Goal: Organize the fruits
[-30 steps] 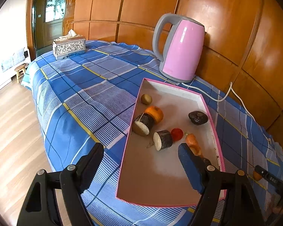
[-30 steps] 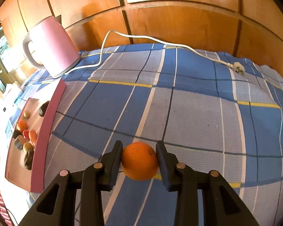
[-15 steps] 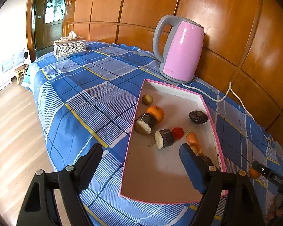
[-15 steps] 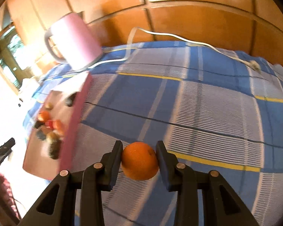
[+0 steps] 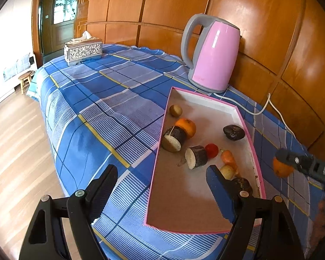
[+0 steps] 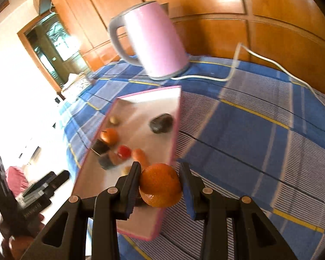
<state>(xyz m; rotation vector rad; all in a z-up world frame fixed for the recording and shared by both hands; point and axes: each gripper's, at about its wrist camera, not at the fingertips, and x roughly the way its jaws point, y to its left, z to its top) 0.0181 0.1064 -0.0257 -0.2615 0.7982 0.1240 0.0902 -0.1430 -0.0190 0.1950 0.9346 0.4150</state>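
A pink-rimmed tray point(image 5: 257, 162) lies on the blue plaid cloth and holds several fruits: an orange point(image 5: 186, 126), a dark avocado point(image 5: 234, 132), a red fruit point(image 5: 211, 150), two cut dark pieces point(image 5: 173, 138) and a carrot-like piece point(image 5: 227, 157). My right gripper point(image 6: 160, 186) is shut on an orange point(image 6: 160, 187) and holds it above the tray's right rim point(image 6: 175, 134). It also shows at the right of the left wrist view point(image 5: 283, 164). My left gripper point(image 5: 162, 186) is open and empty over the tray's near left corner.
A pink kettle point(image 5: 214, 54) stands behind the tray, its white cord point(image 5: 262, 108) running right along the wooden wall. A silver tissue box point(image 5: 82, 49) sits at the table's far left end. The table edge drops to wooden floor point(image 5: 15, 140) on the left.
My right gripper has carried the orange left from the bare cloth to above the tray's right rim. My left gripper has drawn back slightly and stays open.
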